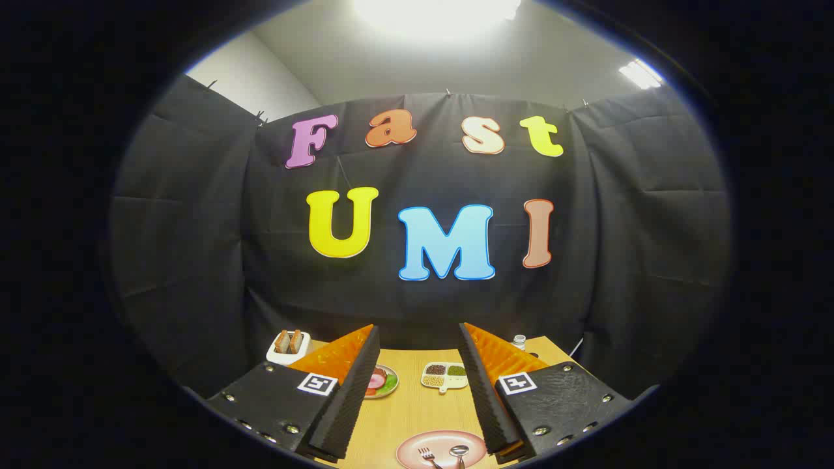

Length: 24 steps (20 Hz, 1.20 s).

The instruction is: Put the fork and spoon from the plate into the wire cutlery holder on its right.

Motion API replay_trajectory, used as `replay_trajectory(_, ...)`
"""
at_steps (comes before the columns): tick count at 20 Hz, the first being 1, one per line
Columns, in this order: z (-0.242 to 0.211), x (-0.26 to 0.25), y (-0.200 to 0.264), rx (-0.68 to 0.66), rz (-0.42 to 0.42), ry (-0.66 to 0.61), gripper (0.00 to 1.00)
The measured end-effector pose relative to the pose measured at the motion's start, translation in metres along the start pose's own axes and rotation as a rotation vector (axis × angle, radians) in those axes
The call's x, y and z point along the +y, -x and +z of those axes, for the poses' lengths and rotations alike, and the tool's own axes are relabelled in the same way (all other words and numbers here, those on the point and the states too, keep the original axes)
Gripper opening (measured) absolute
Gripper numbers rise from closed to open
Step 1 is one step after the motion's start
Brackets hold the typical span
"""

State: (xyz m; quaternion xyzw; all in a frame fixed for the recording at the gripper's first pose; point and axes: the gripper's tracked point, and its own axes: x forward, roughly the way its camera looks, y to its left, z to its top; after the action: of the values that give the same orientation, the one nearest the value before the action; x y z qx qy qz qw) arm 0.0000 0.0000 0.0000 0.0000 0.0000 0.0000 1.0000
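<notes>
Fingers [417, 391] spread wide, holding nothing, with the pink plate [410, 446] low between their tips, fork [427, 457] and spoon [459, 452] lying side by side on it. Both look like thin, stiff, light metal, probably slick against the plate, though they're tiny from here. Best bet is a pinch across the handle, one piece at a time.

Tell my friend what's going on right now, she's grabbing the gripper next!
Gripper: open, holding nothing, raised above the table.
Pink plate: between the fingers, on the near part of the table, with the fork and spoon lying side by side on it.
Done: nothing yet.
Left: pick up the fork and the spoon and put each in the wire cutlery holder, which I can't spot from here.
</notes>
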Motion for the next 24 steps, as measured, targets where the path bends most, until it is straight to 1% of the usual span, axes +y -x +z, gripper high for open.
replay_trajectory(4, -0.011, -0.007, -0.004, 0.042, -0.023, 0.004, 0.75)
replay_trajectory(10, -0.025, -0.010, -0.007, 0.086, -0.030, -0.009, 0.75)
replay_trajectory(14, -0.044, -0.015, -0.011, 0.152, -0.048, -0.002, 0.75)
replay_trajectory(17, -0.072, -0.023, -0.014, 0.256, -0.080, 0.020, 0.75)
replay_trajectory(20, -0.109, -0.032, -0.015, 0.376, -0.101, 0.025, 0.76)
replay_trajectory(24, -0.174, -0.052, -0.004, 0.610, -0.170, 0.044, 0.76)
